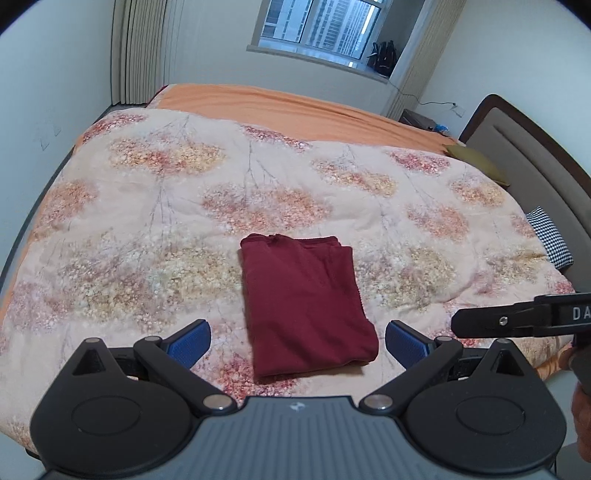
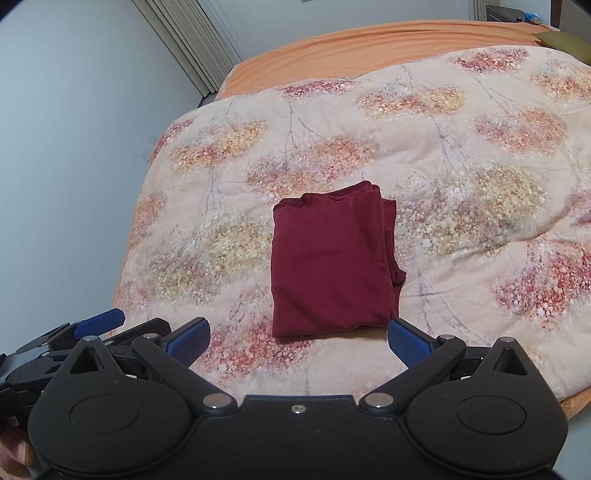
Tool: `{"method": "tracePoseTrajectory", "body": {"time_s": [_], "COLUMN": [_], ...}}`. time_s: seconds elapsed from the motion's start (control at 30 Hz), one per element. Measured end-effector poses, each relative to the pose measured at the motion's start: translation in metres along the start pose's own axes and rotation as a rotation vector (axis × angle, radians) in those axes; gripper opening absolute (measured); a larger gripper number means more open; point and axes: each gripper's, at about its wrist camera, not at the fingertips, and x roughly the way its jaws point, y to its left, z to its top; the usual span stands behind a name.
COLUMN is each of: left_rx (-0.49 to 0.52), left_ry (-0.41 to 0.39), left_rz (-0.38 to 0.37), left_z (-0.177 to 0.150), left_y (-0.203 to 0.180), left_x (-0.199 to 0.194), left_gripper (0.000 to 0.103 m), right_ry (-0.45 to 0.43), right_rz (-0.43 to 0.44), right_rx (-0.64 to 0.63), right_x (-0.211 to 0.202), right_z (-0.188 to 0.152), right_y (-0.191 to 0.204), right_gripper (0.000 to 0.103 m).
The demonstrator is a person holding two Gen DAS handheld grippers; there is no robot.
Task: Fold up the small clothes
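Left gripper (image 1: 297, 341): blue-padded fingers spread wide apart, nothing between them, held above the near edge of the floral quilt (image 1: 147, 229). Right gripper (image 2: 298, 341): fingers likewise parted and empty, held over the same near edge; in the left wrist view only a black side part of it enters from the right, and that view does not show its fingers.

Dark red garment (image 1: 304, 306): folded into a compact rectangle, lying flat on the quilt just beyond both pairs of fingertips and touching neither. In the right wrist view the garment (image 2: 332, 262) shows stacked layer edges along its right side, while its left side is a single smooth fold.

Surroundings, relative to the garment: the quilt extends on all sides; nothing lies between the fingers and the cloth. Beyond the quilt's far edge, an orange sheet (image 1: 295, 107). Far right, an olive pillow (image 1: 476, 158), a black-and-white checked cushion (image 1: 550, 240) and the padded headboard (image 1: 535, 155). Farther back, a window (image 1: 325, 26) and pleated curtains (image 1: 140, 48).
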Motion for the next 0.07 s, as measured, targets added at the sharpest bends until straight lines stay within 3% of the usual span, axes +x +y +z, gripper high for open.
{"method": "tracePoseTrajectory", "body": {"time_s": [0.07], "left_rx": [-0.018], "left_ry": [0.014], "left_rz": [-0.012], "left_z": [-0.0002], "left_y": [0.0033], "left_x": [0.0019], "left_gripper": [0.103], "right_ry": [0.000], "right_rz": [-0.001], "right_rx": [-0.001], "right_x": [0.0002], "right_z": [0.0002], "right_y": [0.0001], "right_gripper": [0.102]}}
